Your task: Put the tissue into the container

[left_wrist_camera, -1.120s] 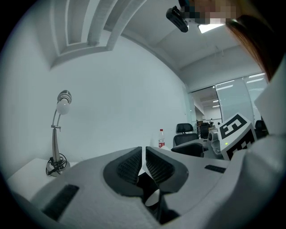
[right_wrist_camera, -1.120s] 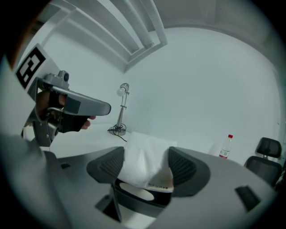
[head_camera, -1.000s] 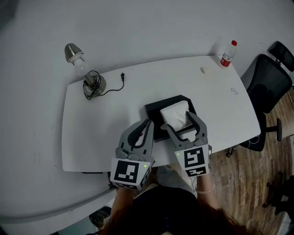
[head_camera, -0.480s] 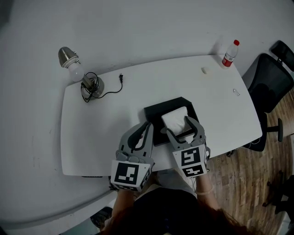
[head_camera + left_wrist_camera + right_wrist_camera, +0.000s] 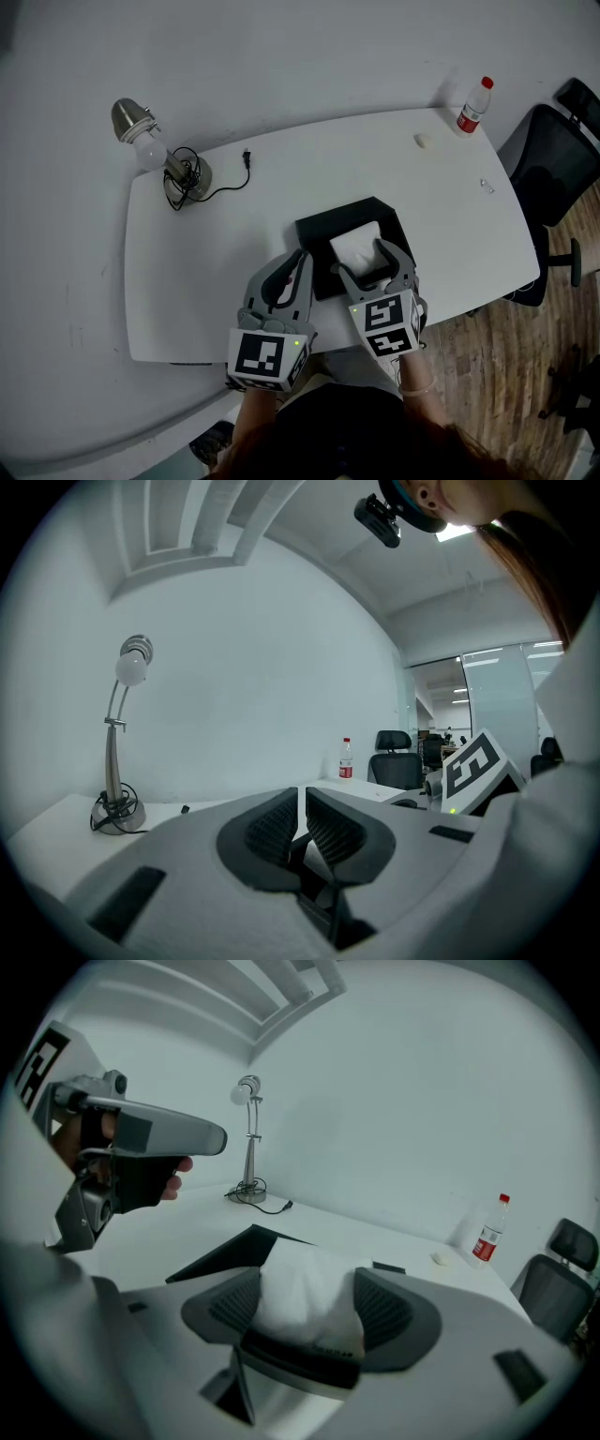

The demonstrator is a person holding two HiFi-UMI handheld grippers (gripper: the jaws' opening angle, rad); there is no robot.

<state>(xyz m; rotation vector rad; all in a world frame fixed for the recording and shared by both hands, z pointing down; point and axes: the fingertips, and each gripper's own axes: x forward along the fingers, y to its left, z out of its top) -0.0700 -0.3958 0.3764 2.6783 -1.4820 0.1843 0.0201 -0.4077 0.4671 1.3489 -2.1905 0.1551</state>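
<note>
A black container [image 5: 319, 230] sits on the white table [image 5: 206, 272] near its front edge. A white tissue wad [image 5: 356, 247] lies over the container's near right part. My right gripper [image 5: 362, 259] is shut on it: in the right gripper view the tissue [image 5: 309, 1274] fills the gap between both pads of that gripper [image 5: 309, 1314], with the container [image 5: 225, 1255] beneath. My left gripper [image 5: 298, 259] hovers just left of the container with nothing in it. The left gripper view shows its [image 5: 301, 806] jaws pressed almost together.
A desk lamp [image 5: 164, 155] with a coiled cable stands at the table's far left. A plastic bottle [image 5: 473, 105] with a red cap and a small white lump [image 5: 424, 141] sit at the far right corner. A black office chair [image 5: 553, 159] stands beyond the right edge.
My right gripper has drawn back a little toward the table's near edge with the tissue between its jaws. The left gripper has hardly moved.
</note>
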